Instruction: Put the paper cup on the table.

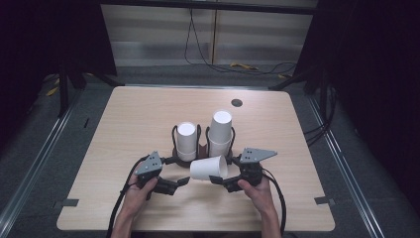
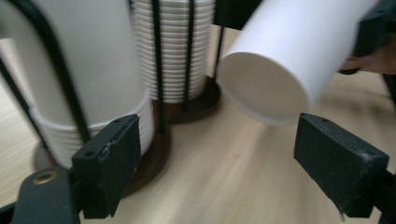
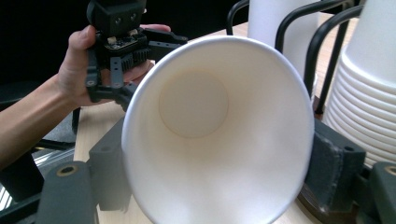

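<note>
Fingers (image 3: 334,168) of the right gripper (image 3: 219,186) squeeze a white paper cup (image 3: 219,130) near the bench's (image 1: 148,114) front edge, while the left gripper's (image 2: 233,163) fingers (image 2: 109,163) are wide apart, holding nothing.

- cup (image 1: 208,168): plain white, inside too
- cup stacks (image 1: 220,130): white, ribbed rims
- rack (image 1: 174,133): black wire, dark brown base
- tabletop (image 1: 129,119): pale wood grain
- gripper pads (image 2: 109,158): black

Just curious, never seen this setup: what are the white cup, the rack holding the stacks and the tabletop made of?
Cup: likely paper, matte white, thin rolled rim, seamed base inside.
Rack: probably metal, thin black rods on round dark bases.
Table: looks like pale wood-grain laminate, smooth; real wood cannot be ruled out.
</note>
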Demonstrator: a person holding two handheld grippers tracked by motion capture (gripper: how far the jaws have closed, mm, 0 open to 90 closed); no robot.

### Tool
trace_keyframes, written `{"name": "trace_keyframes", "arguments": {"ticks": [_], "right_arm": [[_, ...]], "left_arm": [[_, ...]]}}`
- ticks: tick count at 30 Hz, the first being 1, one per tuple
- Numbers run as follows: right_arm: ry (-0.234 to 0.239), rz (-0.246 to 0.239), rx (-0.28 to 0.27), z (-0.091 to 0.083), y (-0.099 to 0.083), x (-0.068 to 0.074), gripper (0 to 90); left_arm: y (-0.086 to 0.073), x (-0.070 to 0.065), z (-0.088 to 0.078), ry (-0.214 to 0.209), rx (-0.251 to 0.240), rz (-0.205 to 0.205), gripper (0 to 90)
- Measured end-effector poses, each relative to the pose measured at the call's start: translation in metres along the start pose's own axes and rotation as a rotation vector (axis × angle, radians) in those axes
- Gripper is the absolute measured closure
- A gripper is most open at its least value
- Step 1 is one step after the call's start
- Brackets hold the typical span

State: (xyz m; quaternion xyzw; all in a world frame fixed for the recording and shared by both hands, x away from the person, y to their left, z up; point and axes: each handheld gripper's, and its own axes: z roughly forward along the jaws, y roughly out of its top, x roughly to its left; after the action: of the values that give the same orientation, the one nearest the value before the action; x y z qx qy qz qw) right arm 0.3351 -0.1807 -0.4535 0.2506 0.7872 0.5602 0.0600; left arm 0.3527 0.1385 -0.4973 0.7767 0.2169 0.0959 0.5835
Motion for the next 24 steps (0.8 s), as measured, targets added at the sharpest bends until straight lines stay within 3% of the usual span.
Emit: {"name": "trace_keyframes", "arguments": {"ticks": [1,3,5,9,11,19,23,24], "right_arm": [[0.000,0.001,-0.001,-0.001,0.000,0.000,22.7],[-0.008,0.003,0.002,-0.004,-0.001,-0.001,22.8],[-0.019,0.009,0.007,-0.007,-0.001,-0.002,22.8],[-0.044,0.020,0.015,-0.012,-0.002,-0.002,22.9],[-0.054,0.029,0.018,-0.015,-0.002,-0.003,22.8],[-0.143,0.064,0.024,-0.033,-0.007,-0.012,22.8],[-0.206,0.084,0.016,-0.044,-0.009,-0.015,22.8],[-0.230,0.087,0.019,-0.046,-0.009,-0.015,22.5]], "left_arm": [[-0.002,0.000,-0.001,0.035,-0.010,-0.006,14.9],[-0.004,0.000,-0.001,0.055,-0.017,-0.015,14.8],[-0.004,0.000,-0.002,0.099,-0.013,0.001,14.8],[-0.008,0.003,-0.004,0.125,-0.022,-0.018,14.8],[-0.009,0.003,-0.005,0.162,-0.021,-0.002,14.9],[-0.012,0.002,-0.002,0.184,-0.055,-0.014,15.0],[-0.013,0.001,-0.003,0.190,-0.064,-0.028,15.0],[-0.013,0.000,-0.003,0.200,-0.064,-0.015,15.0]]}}
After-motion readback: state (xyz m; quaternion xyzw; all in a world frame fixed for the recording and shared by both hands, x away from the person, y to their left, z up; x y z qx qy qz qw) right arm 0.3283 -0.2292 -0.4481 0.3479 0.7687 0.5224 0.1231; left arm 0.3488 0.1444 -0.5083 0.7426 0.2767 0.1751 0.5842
